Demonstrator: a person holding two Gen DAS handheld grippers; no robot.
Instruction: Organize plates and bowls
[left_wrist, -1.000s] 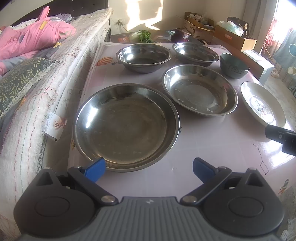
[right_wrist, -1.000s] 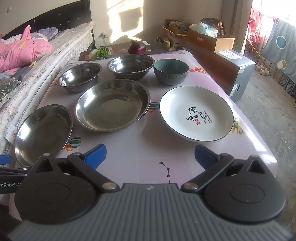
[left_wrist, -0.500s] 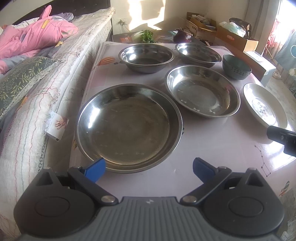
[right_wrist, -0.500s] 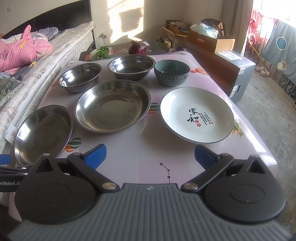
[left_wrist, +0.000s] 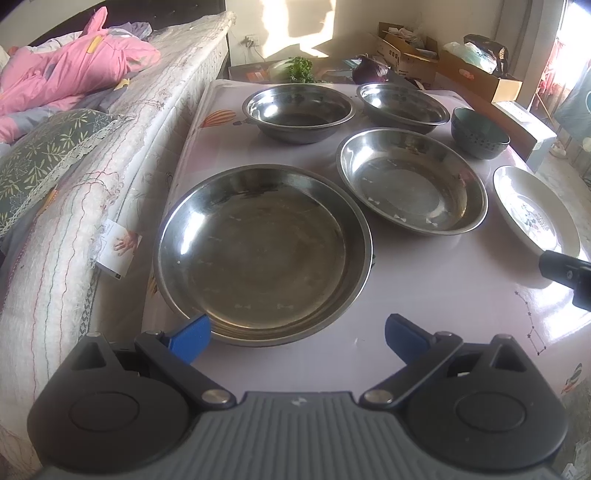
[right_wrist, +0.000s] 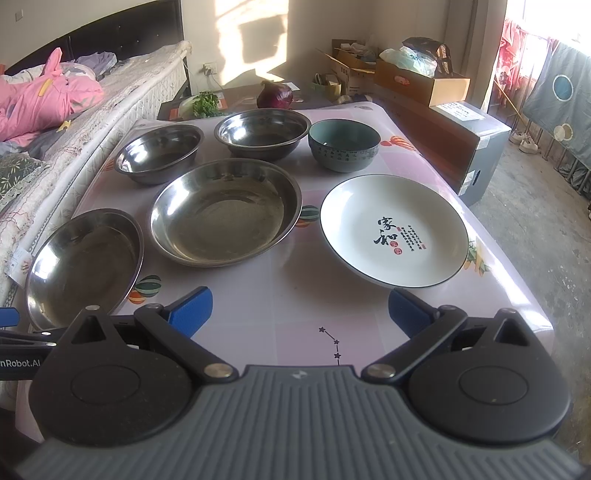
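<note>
the large steel plate (left_wrist: 262, 254) lay at the table's (left_wrist: 443, 295) near-left edge, a second steel plate (right_wrist: 225, 212) beside it and the white plate (right_wrist: 393, 230) to the right. both the left gripper (left_wrist: 297, 334) and right gripper (right_wrist: 300, 308) hung open, empty — thin, slick rims could slip a pinch, and a nudge might tip the near plate off.

Large round steel plate (left_wrist: 258, 254) at 9 o'clock shines, scuffed; white round ceramic plate (right_wrist: 393, 230) at 3 o'clock glossy; pink patterned surface (right_wrist: 295, 314) smooth, glossy
</note>
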